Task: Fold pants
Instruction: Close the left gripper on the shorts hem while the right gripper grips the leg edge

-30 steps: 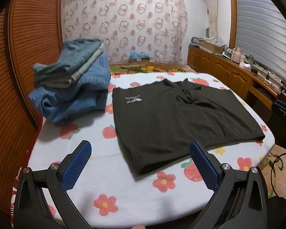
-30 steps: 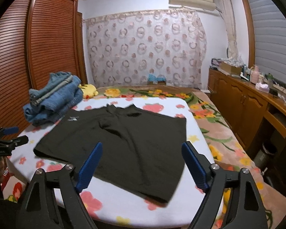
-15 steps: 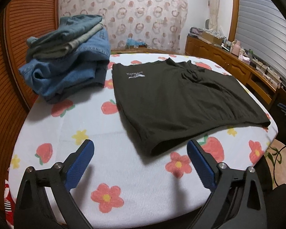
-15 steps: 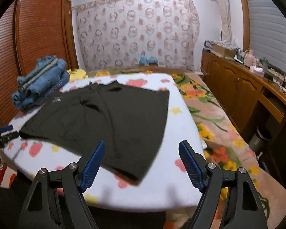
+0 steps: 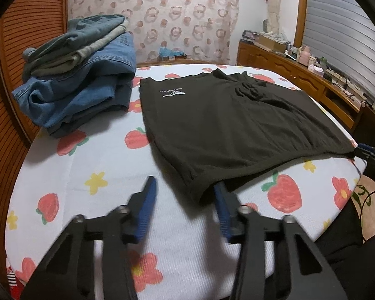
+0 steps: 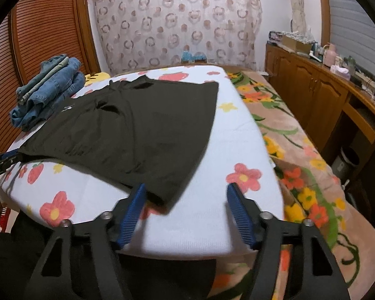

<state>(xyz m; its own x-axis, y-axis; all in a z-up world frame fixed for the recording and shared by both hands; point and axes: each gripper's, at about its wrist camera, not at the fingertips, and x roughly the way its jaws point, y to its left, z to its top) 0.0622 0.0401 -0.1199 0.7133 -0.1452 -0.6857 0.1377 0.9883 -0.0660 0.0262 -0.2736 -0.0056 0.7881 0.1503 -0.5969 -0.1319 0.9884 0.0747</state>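
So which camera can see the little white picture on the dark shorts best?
The left wrist view: the white logo on the dark shorts sits near and sharp enough to show its shape. In the right wrist view it is only a tiny white fleck at the far edge.

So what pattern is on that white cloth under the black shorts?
Red strawberries plus red and yellow flowers on the white cloth, clearest in the left wrist view.

The pants (image 5: 227, 127) are matt black, smooth thin cloth. The sheet (image 5: 107, 155) under them is white woven cloth with a fine ribbed texture. The stacked jeans (image 5: 80, 80) are coarse blue denim. The fingers (image 5: 146, 207) look like ridged blue rubber on matt black plastic. The wardrobe (image 6: 45, 32) is glossy slatted wood.
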